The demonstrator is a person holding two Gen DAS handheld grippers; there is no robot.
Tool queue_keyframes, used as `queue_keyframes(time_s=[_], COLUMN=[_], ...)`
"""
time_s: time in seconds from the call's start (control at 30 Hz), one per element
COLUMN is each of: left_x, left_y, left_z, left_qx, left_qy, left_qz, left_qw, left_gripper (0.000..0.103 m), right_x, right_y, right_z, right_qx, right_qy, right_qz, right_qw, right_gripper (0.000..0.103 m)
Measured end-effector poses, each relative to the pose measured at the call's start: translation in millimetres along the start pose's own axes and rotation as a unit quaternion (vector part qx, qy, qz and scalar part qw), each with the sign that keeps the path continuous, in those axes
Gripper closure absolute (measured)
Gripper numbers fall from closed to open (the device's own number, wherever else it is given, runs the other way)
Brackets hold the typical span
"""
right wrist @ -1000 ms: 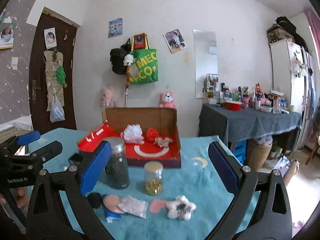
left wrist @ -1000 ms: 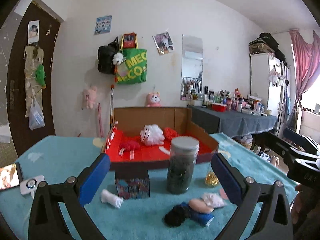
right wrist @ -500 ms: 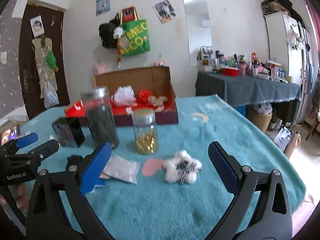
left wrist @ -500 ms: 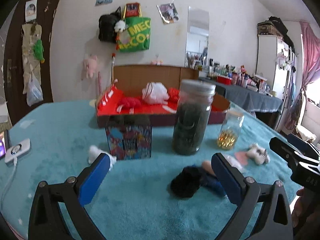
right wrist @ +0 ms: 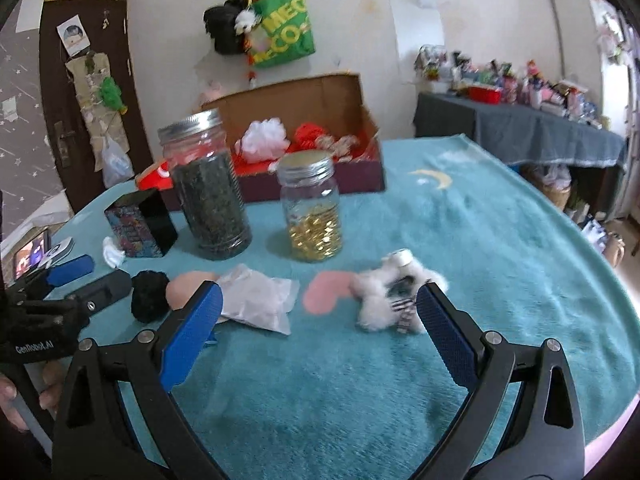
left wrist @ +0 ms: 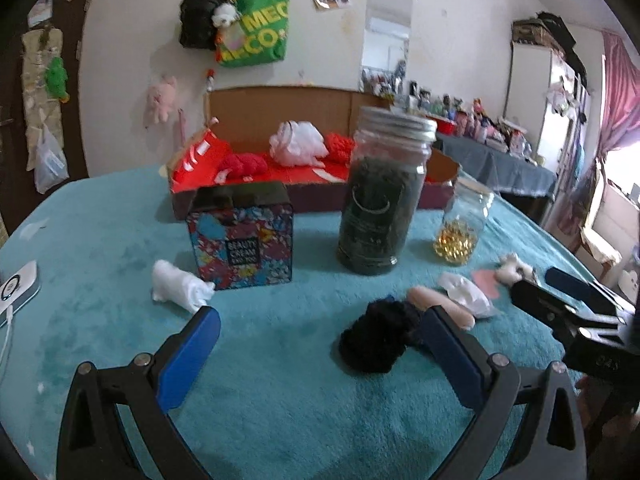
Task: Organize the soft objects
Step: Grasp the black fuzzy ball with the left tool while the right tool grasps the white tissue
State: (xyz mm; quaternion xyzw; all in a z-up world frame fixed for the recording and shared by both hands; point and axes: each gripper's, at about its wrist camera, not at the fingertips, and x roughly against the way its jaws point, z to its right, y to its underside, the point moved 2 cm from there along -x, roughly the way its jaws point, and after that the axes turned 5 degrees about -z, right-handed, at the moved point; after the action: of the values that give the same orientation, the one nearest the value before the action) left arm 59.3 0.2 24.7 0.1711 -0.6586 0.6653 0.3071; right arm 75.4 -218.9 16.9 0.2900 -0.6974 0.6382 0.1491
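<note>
My left gripper (left wrist: 320, 336) is open just above the teal tablecloth; a black fuzzy ball (left wrist: 376, 340) lies by its right finger. Behind the ball lie a peach puff (left wrist: 438, 304) and a clear pouch (left wrist: 466, 294). A white soft piece (left wrist: 180, 286) lies left of the patterned tin (left wrist: 242, 236). My right gripper (right wrist: 318, 314) is open, low over the cloth, with a white fluffy toy (right wrist: 390, 296) close to its right finger and the clear pouch (right wrist: 256, 296) by its left finger. The open cardboard box (left wrist: 280, 114) with a red floor holds a white puff (left wrist: 298, 144) and red soft items.
A tall jar of dark leaves (left wrist: 380, 196) and a small jar of gold beads (right wrist: 314, 210) stand between the soft things and the box. A pink heart shape (right wrist: 322, 292) lies on the cloth. A phone and charger (left wrist: 16, 282) sit at the left edge.
Both grippers have dropped lower and moved forward toward the soft things on the cloth. Each stays open and holds nothing.
</note>
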Motion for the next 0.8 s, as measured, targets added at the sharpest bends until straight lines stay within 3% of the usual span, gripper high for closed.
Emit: queue_keyframes(time_s=[0.13, 0.2, 0.27, 0.3, 0.37, 0.4, 0.43, 0.47, 0.57, 0.8], left_x=[-6, -11, -17, -21, -28, -32, -33, -32, -28, -17], left_y=[-2, -4, -5, -5, -3, -2, -1, -2, -7, -21], left_z=[2, 4, 6, 8, 11, 13, 15, 16, 18, 14], left_qx=[-0.018, -0.032, -0.044, -0.049, -0.060, -0.064, -0.066, -0.067, -0.070, -0.064], left_qy=[0.005, 0.009, 0.024, 0.036, 0.064, 0.081, 0.096, 0.103, 0.107, 0.113], left_qz=[-0.022, -0.035, -0.054, -0.065, -0.084, -0.097, -0.103, -0.100, -0.098, -0.079], left_qw=[0.9996, 0.9988, 0.9973, 0.9960, 0.9926, 0.9899, 0.9878, 0.9874, 0.9870, 0.9883], left_gripper=[0.001, 0.008, 0.018, 0.023, 0.038, 0.056, 0.066, 0.072, 0.077, 0.078], right_x=[-15, -23, -31, -34, -46, -51, -49, -49, -45, -26], right_y=[-9, -12, -16, -17, -17, -16, -17, -17, -18, -28], right_z=[-2, -4, -7, -9, -15, -17, -19, -21, -25, -32], right_qx=[-0.011, -0.018, -0.018, -0.016, -0.012, -0.012, -0.007, -0.001, -0.001, 0.016], right_qy=[-0.045, -0.066, -0.081, -0.085, -0.094, -0.101, -0.101, -0.116, -0.134, -0.138], right_qz=[-0.040, -0.059, -0.075, -0.084, -0.116, -0.129, -0.122, -0.124, -0.122, -0.097], right_qw=[0.998, 0.996, 0.994, 0.993, 0.989, 0.986, 0.987, 0.985, 0.983, 0.986], right_gripper=[0.004, 0.006, 0.023, 0.028, 0.044, 0.049, 0.073, 0.085, 0.093, 0.095])
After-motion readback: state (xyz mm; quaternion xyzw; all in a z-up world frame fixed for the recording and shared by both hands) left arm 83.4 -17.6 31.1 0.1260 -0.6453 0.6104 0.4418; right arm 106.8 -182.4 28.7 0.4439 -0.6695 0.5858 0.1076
